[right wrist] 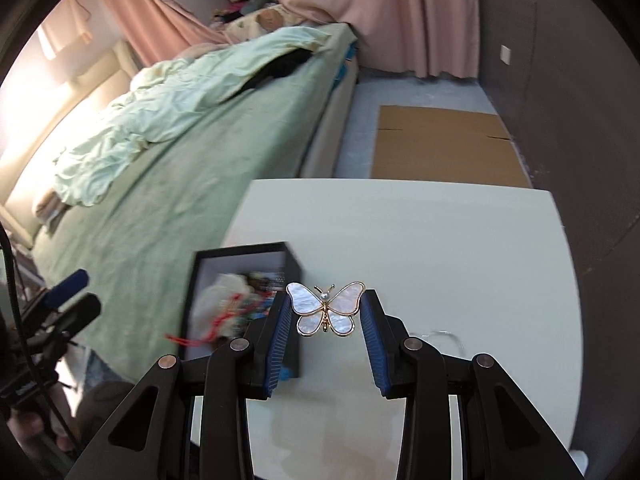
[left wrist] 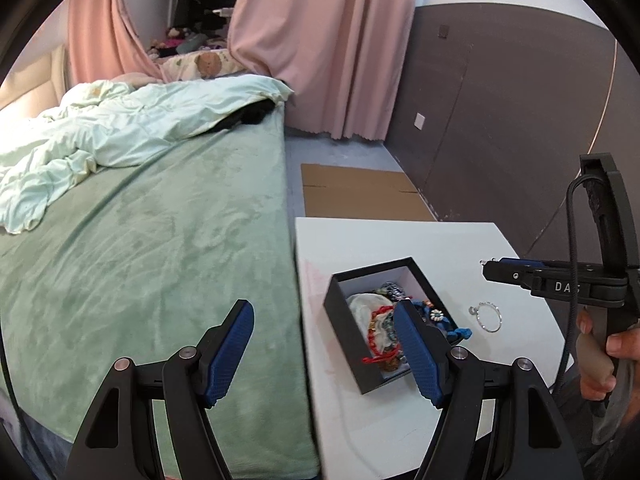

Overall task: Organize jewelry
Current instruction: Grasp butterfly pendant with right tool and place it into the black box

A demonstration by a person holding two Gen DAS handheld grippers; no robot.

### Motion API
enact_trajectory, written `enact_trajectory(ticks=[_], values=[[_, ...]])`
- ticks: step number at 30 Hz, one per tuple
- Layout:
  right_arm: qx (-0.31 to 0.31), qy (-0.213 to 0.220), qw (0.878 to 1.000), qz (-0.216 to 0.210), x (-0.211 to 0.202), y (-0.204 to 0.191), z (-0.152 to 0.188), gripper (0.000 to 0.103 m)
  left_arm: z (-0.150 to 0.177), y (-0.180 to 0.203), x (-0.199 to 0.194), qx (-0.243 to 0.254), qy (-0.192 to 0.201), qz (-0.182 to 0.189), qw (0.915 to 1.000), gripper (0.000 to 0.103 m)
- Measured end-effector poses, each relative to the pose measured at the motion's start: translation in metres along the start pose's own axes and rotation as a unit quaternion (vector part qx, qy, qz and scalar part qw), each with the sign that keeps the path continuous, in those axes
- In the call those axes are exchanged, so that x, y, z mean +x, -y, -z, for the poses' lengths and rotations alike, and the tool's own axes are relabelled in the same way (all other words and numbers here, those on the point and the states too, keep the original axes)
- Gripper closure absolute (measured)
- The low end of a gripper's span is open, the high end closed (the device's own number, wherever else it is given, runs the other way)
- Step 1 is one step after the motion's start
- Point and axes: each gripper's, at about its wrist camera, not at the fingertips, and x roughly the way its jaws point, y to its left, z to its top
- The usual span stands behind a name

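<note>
Left gripper is angled down with its blue-padded jaws spread wide and nothing pinched in them. Right gripper also tilts down, jaws drawn in with both pads pressing the wing edges of a butterfly brooch. You can see the right hand wrapped around its handle, fingers curled.

A butterfly brooch with pearly white wings and gold edging is pinched upright by its wingtips, raised above the table just right of the black box. That box stands open, heaped with tangled beads, red cord and blue pieces. A thin silver bracelet lies flat just right of the box.
</note>
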Motion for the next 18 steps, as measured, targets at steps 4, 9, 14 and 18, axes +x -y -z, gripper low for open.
enact_trajectory(ticks=[4,9,14,18], values=[[0.009,-0.001,1.000,-0.024,0.003,-0.006,-0.003,0.066,0.003,-0.012,-0.009,-0.008,0.006,-0.004,0.9999,0.030],[0.066,-0.021,0.995,-0.077,0.013,0.017,0.001,0.066,0.006,-0.018,-0.013,-0.013,0.006,-0.003,0.9999,0.030],[0.068,-0.031,0.992,-0.102,0.017,0.014,0.003,0.066,0.008,-0.022,-0.008,-0.027,0.000,0.006,0.9996,0.030],[0.050,-0.040,0.992,-0.107,0.026,-0.001,0.003,0.066,0.010,-0.021,-0.005,-0.027,-0.007,0.012,0.9995,0.030]])
